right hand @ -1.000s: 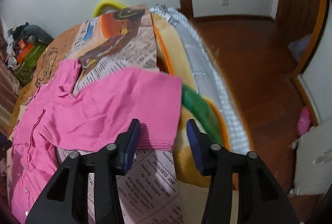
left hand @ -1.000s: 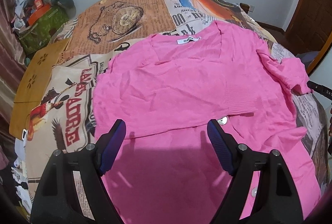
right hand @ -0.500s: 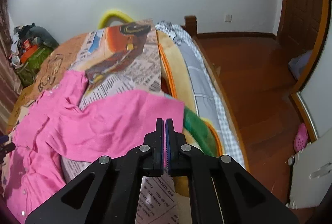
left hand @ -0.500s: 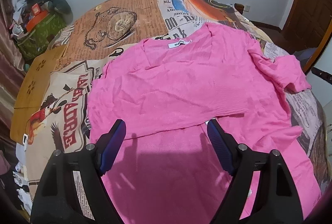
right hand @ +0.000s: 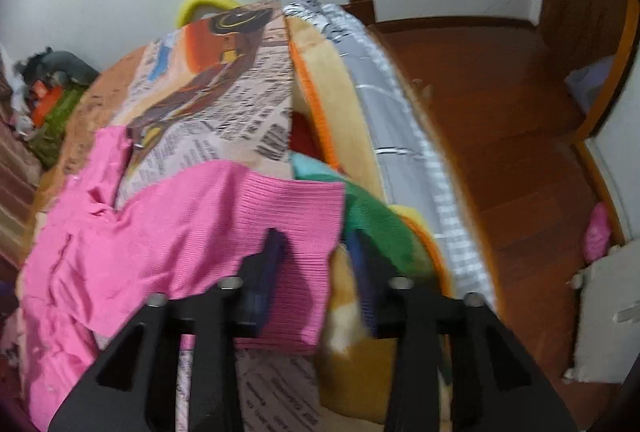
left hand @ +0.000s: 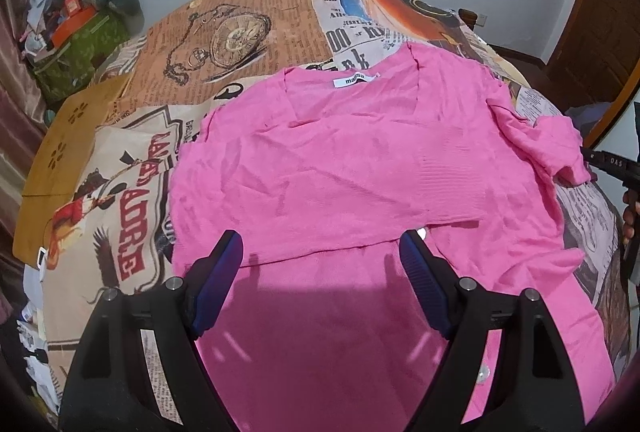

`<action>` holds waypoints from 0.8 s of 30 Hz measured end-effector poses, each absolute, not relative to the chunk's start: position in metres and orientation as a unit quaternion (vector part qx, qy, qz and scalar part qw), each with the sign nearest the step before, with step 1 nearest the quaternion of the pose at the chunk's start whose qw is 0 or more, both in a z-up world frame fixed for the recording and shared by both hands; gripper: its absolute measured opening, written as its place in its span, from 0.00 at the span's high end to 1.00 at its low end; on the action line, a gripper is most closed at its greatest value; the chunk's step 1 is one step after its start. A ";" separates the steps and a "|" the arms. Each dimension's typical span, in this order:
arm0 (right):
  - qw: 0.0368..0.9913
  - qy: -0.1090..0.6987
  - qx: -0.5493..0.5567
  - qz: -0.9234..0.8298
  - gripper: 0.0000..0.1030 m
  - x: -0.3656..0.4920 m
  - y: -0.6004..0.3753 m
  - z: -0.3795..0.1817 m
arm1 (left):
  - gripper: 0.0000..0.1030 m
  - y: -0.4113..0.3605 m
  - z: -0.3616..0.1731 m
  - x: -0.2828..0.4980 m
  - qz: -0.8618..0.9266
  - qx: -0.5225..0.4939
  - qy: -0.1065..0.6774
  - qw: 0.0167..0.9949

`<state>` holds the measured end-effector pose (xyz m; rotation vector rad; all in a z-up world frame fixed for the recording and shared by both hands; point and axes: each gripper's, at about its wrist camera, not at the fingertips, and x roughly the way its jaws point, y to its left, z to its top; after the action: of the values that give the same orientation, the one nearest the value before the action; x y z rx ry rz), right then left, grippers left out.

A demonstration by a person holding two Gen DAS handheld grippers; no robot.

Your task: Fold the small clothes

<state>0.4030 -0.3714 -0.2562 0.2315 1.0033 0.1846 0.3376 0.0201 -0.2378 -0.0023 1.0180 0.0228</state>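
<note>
our right gripper (right hand: 316, 264) is opening, and the ribbed cuff (right hand: 296, 216) of the pink top (left hand: 344, 167) sits between its pads, not pinched. half a second ago those pads were shut tight. to do this well, we push deeper over the cuff, then pinch and carry the sleeve across. our left gripper (left hand: 322, 280) waits wide apart, holding nothing, above the top lying flat on the printed blanket (left hand: 240, 31), the same as before.
</note>
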 end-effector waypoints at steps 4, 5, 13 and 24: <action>0.877 0.468 0.067 0.083 0.93 0.397 -0.361 -0.251 | 0.22 0.018 -0.239 0.338 0.010 -0.002 0.488 0.873; 0.880 0.464 0.062 0.081 0.94 0.395 -0.361 -0.247 | 0.22 0.017 -0.238 0.338 0.009 -0.002 0.487 0.873; 0.908 0.401 0.070 0.095 0.95 0.376 -0.358 -0.188 | 0.22 0.026 -0.224 0.330 0.010 -0.008 0.475 0.880; 0.914 0.344 0.035 0.212 0.95 0.360 -0.255 -0.116 | 0.22 0.054 -0.204 0.307 0.016 -0.027 0.453 0.891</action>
<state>0.3598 -0.2551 -0.1165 0.0717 0.7090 0.4371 0.3065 0.0541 -0.2042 -0.0565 0.9394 0.0324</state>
